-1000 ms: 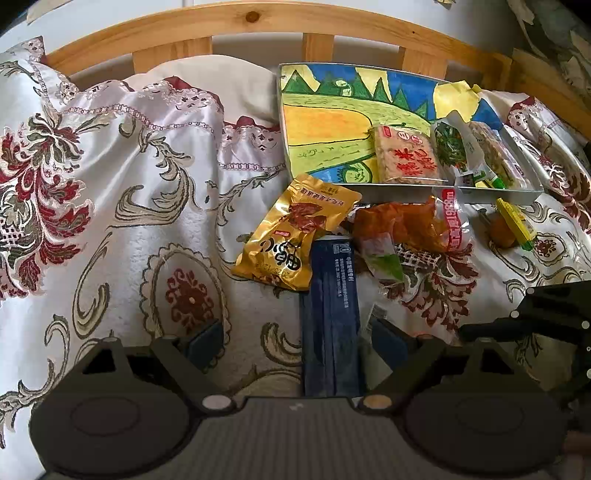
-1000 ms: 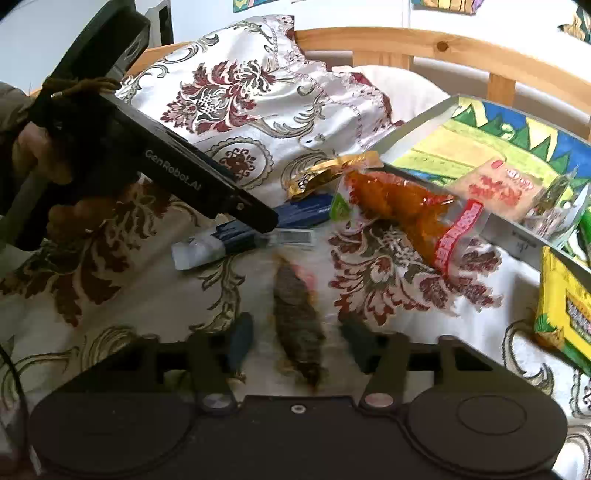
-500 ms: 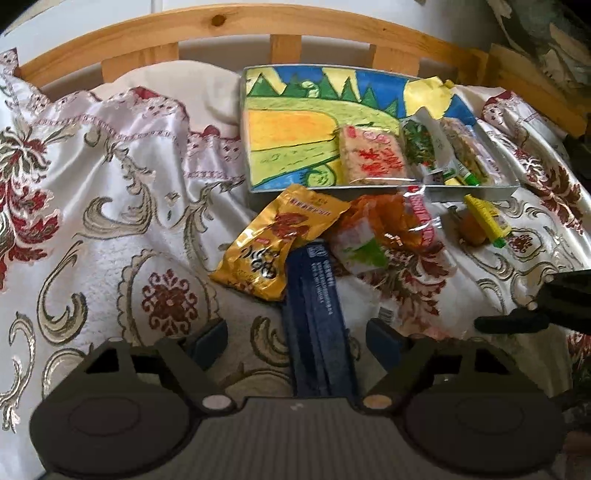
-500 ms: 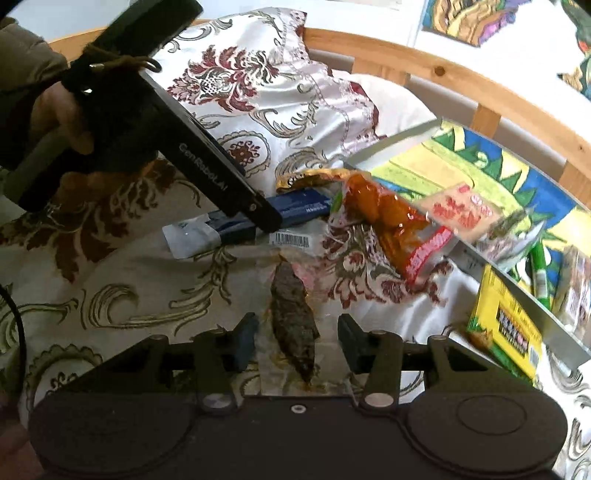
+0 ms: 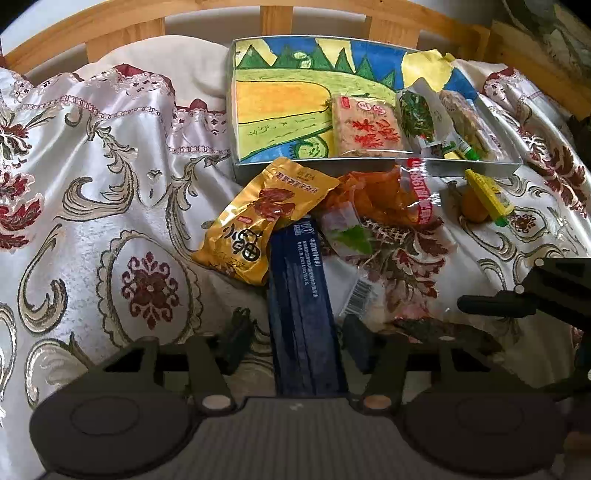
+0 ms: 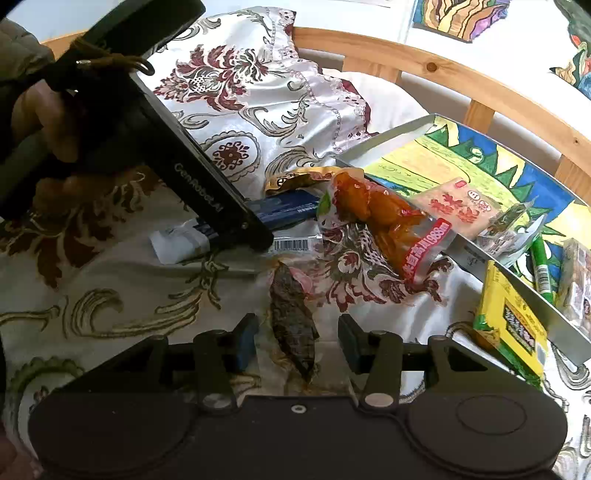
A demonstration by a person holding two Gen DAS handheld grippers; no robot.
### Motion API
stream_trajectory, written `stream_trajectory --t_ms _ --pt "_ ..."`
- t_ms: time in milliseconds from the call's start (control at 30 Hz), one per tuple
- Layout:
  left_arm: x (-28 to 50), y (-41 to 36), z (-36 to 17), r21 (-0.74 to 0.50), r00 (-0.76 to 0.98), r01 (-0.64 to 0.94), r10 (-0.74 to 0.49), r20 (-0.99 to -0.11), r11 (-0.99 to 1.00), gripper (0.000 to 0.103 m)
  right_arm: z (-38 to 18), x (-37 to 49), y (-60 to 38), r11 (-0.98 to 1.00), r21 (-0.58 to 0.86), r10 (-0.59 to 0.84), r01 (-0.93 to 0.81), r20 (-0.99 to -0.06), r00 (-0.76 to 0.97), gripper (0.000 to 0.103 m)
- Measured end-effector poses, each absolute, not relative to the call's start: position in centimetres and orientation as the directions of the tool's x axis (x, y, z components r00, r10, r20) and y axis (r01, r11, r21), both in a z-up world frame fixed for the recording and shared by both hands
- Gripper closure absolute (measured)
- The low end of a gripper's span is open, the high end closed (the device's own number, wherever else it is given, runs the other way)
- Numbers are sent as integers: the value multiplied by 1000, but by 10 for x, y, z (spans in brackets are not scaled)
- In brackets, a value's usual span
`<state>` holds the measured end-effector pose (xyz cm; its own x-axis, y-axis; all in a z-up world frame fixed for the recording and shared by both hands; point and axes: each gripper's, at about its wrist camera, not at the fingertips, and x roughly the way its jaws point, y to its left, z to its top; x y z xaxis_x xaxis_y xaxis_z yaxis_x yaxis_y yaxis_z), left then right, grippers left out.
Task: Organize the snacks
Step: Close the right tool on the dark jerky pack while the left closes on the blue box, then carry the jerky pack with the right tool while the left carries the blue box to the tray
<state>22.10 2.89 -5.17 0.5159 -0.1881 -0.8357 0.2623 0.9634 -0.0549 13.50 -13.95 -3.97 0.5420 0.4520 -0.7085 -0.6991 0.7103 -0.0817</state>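
Observation:
My left gripper (image 5: pixel 297 343) is open, its fingers either side of a long dark blue packet (image 5: pixel 301 306) lying on the bedspread. My right gripper (image 6: pixel 297 345) is open around a clear packet of dark brown dried snack (image 6: pixel 291 325). A gold packet (image 5: pixel 258 218) and an orange snack bag (image 5: pixel 373 195) lie just beyond the blue one. The shallow tray with a painted bottom (image 5: pixel 288 99) holds a red-printed cake packet (image 5: pixel 365 129) and several other packets.
A yellow box (image 6: pixel 511 325) leans at the tray's near wall. The wooden bed rail (image 5: pixel 266 18) runs behind the tray. The left gripper's body (image 6: pixel 177 173) and the hand holding it fill the upper left of the right wrist view.
Both grippers have moved forward and down over their packets. The left gripper's fingers now straddle the blue packet more closely; the right gripper's fingers flank the brown snack.

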Motion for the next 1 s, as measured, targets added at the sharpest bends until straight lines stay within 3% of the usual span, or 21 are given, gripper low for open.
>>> stream_trajectory --t_ms 133,500,1000 --pt "224 31 -52 -27 504 249 -154 -850 968 62 -43 134 -136 708 -120 445 -696 -689 572 54" --pt "215 35 -46 -55 489 232 -165 -856 971 66 -36 119 -133 637 -420 326 -647 -614 719 54" --pt "213 22 -46 -30 487 205 -128 -864 978 63 -22 129 -152 712 -364 315 -600 -599 736 54"
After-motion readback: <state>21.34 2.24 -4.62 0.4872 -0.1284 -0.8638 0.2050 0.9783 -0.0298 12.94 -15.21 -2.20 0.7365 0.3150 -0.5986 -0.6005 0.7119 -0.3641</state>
